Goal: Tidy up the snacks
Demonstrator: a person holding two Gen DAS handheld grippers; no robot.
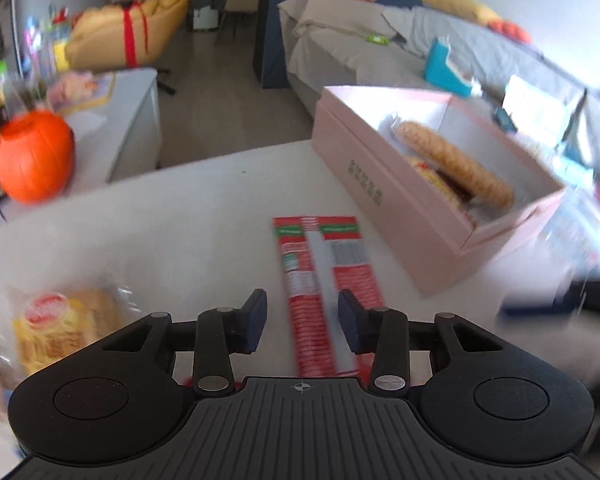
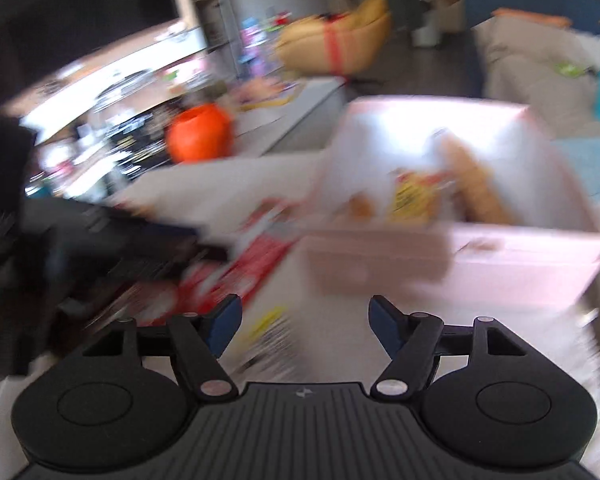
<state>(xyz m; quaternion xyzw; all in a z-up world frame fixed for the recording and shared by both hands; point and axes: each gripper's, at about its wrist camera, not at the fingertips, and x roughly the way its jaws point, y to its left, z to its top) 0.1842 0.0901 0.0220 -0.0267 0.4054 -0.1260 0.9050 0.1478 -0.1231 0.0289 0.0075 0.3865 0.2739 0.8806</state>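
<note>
1. Nothing printed here reads cleanly. The long red cracker sleeve has green bands at its far end and white label panels, but the text is too smeared to make out. A column of dark characters runs along the side wall of the pink cardboard box, also unreadable.
2. The sleeve is a glossy, flat-lying, slender pack on the white tabletop, just beside the box. The box is open-topped and rectangular, holding a long ridged golden biscuit roll over a yellow-printed packet.
3. A clear crinkly bag of pale snacks with a red oval logo lies near the table's left edge.
4. The left gripper hangs over the near end of the sleeve, its blue-padded jaws about half open, either side of it, and not pressing on it.
5. The right gripper stands parted wide with nothing between the pads; below it a blurred white wrapper with a yellow mark.
6. Only the left view is sharp; the right view is motion-smeared but shows the box interior from its short end, and a round orange pumpkin beyond the table.
</note>
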